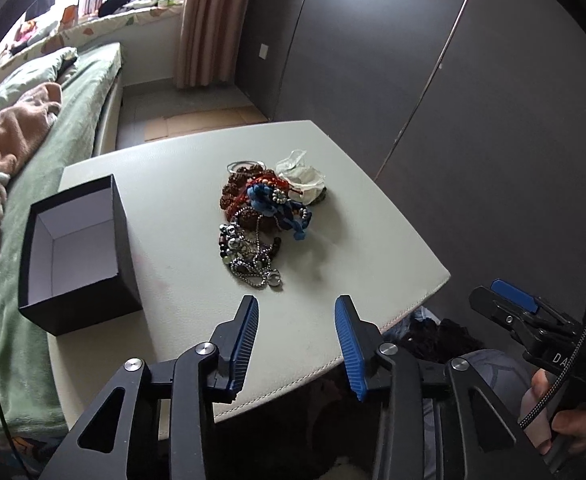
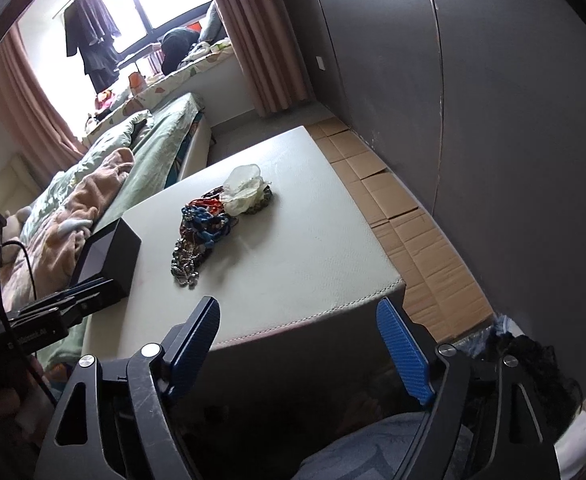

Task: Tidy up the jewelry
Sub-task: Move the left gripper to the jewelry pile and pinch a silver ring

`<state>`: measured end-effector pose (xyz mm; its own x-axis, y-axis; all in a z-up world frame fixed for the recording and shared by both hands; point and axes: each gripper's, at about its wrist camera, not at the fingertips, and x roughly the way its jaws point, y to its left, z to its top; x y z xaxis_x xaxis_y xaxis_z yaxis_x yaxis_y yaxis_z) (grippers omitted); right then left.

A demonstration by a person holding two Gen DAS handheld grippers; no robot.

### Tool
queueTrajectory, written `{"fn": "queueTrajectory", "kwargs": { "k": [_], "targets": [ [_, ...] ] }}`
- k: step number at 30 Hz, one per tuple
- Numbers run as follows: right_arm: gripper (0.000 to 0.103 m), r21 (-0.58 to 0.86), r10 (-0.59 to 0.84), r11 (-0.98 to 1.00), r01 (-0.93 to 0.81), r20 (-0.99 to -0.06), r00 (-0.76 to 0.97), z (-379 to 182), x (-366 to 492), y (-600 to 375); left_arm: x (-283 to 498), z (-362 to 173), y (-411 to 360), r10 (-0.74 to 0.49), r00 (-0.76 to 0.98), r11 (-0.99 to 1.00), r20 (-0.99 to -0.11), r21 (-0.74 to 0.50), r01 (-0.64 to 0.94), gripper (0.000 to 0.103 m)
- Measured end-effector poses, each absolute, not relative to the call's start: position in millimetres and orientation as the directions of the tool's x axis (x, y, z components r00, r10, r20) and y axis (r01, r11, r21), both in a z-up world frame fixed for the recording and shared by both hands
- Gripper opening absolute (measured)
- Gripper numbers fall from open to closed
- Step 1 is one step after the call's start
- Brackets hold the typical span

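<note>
Jewelry [image 1: 259, 220] sits in one big tangled pile on the table [image 1: 165, 200]; nothing is sorted yet.
The black box [image 1: 75, 256] beside it looks empty, and the left gripper [image 1: 297, 312] and right gripper [image 2: 297, 316] are wide open, holding nothing.

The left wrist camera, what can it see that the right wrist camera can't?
Only the left wrist view looks down into the black box: its white inside holds nothing. It also shows a thin silver bangle behind the jewelry pile.

Only the right wrist view shows dark clothes hanging at the window and flattened cardboard on the floor beside the table.

Both show the table, the pile, the box, the white flower piece and the bed. The left claw and right claw are both open, holding nothing.
</note>
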<state>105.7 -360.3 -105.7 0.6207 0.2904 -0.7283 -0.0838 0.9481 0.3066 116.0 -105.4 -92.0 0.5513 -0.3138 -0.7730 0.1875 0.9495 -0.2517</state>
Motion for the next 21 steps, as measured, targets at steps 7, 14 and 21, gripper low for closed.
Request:
{"fn": "queueTrajectory", "kwargs": {
  "k": [7,14,21],
  "targets": [
    [0.068,0.316,0.294,0.947,-0.062,-0.771,0.564,-121,128,-361,145,-122,-111,-0.316,0.486,0.949,-0.815,-0.268,0.168,0.034],
    [0.068,0.368,0.325,0.929,-0.032,-0.773,0.545,-131,152,-366,171,-158,-111,-0.304,0.424,0.952,-0.853,-0.288,0.102,0.033],
    [0.068,0.422,0.358,0.907,-0.008,-0.759,0.544,-134,163,-367,181,-160,-128,-0.232,0.439,0.972,-0.868,-0.191,0.135,0.030]
  ]
}}
